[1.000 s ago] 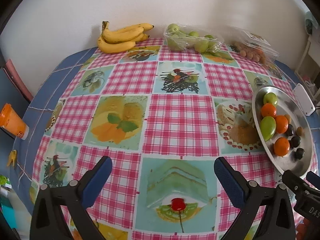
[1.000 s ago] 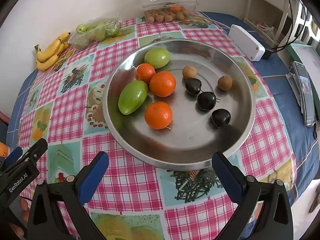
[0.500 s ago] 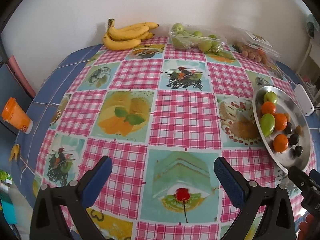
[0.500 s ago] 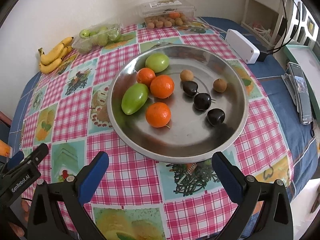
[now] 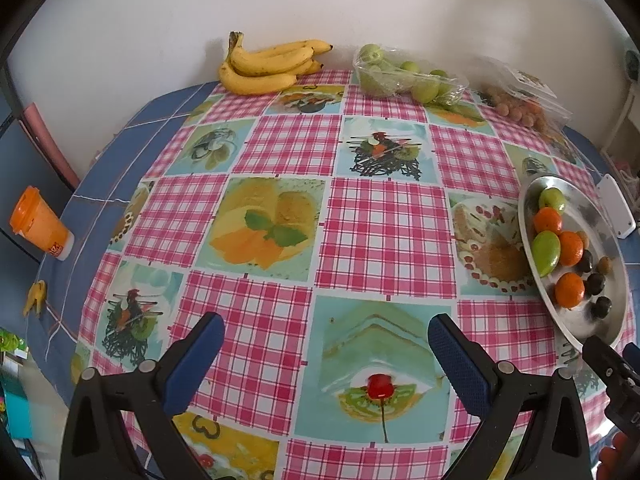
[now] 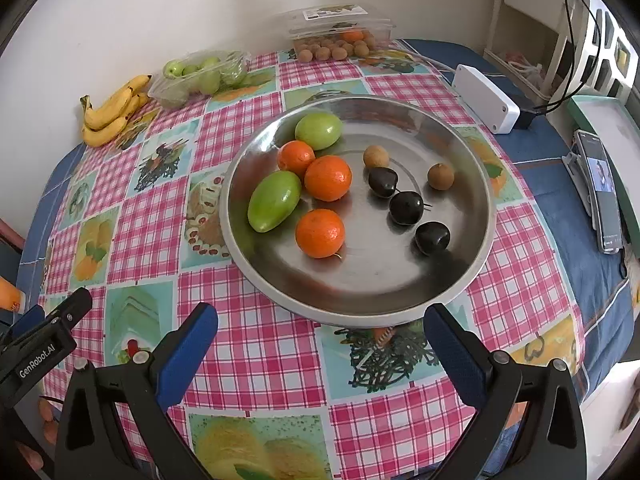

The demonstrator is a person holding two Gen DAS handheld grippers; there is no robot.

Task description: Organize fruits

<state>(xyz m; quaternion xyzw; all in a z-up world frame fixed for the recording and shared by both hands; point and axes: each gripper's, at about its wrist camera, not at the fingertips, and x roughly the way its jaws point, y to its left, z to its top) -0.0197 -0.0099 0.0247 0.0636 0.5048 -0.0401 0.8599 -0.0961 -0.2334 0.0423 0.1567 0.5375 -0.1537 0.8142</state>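
Observation:
A round steel tray (image 6: 360,300) sits on the checked tablecloth and holds three oranges (image 6: 320,233), two green fruits (image 6: 274,200), three dark plums (image 6: 406,208) and two small brown fruits (image 6: 440,176). The tray also shows at the right of the left wrist view (image 5: 608,280). My right gripper (image 6: 320,344) is open and empty, just in front of the tray's near rim. My left gripper (image 5: 326,352) is open and empty above the tablecloth, left of the tray. A banana bunch (image 5: 268,66) lies at the back.
A clear pack of green fruits (image 5: 404,76) and a clear box of small brown fruits (image 6: 336,38) stand by the back wall. A white box (image 6: 486,98) and a phone (image 6: 602,190) lie right of the tray. An orange cup (image 5: 40,228) stands at the far left.
Both grippers have drawn back and up from the table, so the tray and the far fruits look smaller and more of the cloth shows. Both stay open and empty.

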